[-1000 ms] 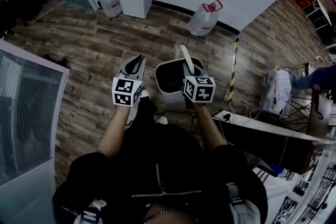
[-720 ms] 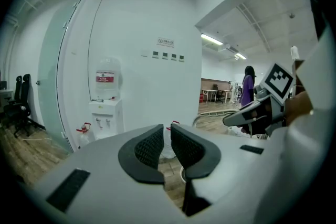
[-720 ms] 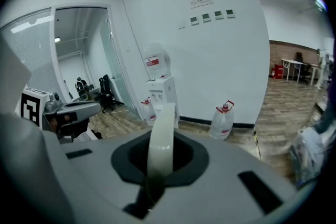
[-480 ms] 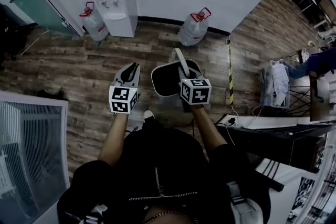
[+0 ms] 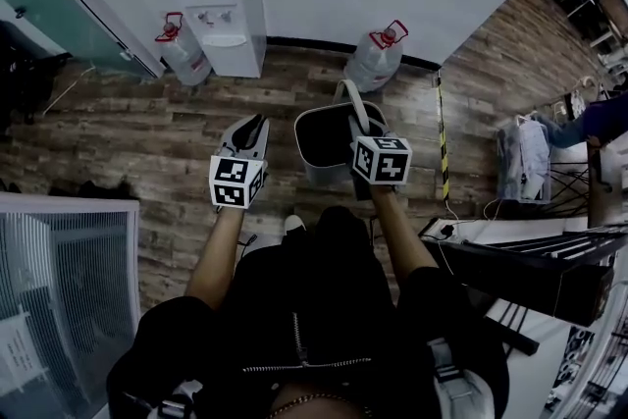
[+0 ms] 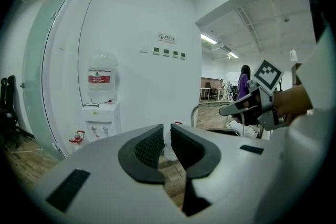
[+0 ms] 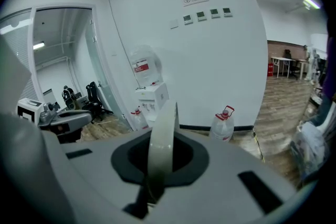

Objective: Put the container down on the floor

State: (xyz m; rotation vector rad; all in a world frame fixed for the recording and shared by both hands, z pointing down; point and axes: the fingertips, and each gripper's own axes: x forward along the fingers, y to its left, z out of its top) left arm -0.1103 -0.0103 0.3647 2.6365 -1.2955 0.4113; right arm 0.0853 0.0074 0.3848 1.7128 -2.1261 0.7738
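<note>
The container (image 5: 324,144) is a white bucket with a dark inside. It hangs above the wooden floor by its pale arched handle (image 5: 354,106). My right gripper (image 5: 355,125) is shut on that handle, which in the right gripper view runs upright as a band (image 7: 161,136) between the pads of the right gripper (image 7: 160,160). My left gripper (image 5: 251,125) is held level beside the bucket, to its left and apart from it. In the left gripper view the left gripper (image 6: 167,145) has a narrow gap between its pads and nothing in it. The right gripper (image 6: 242,106) shows there too.
A white water dispenser (image 5: 231,10) stands against the wall ahead, with water bottles on the floor on either side (image 5: 183,56) (image 5: 380,56). A yellow-black strip (image 5: 442,137) runs along the floor at right, beside a dark desk (image 5: 530,260). A glass partition (image 5: 59,270) stands at left.
Both grippers and the hanging bucket have been carried across the floor; the dispenser and bottles have shifted in view. The right gripper's hold on the handle is unchanged.
</note>
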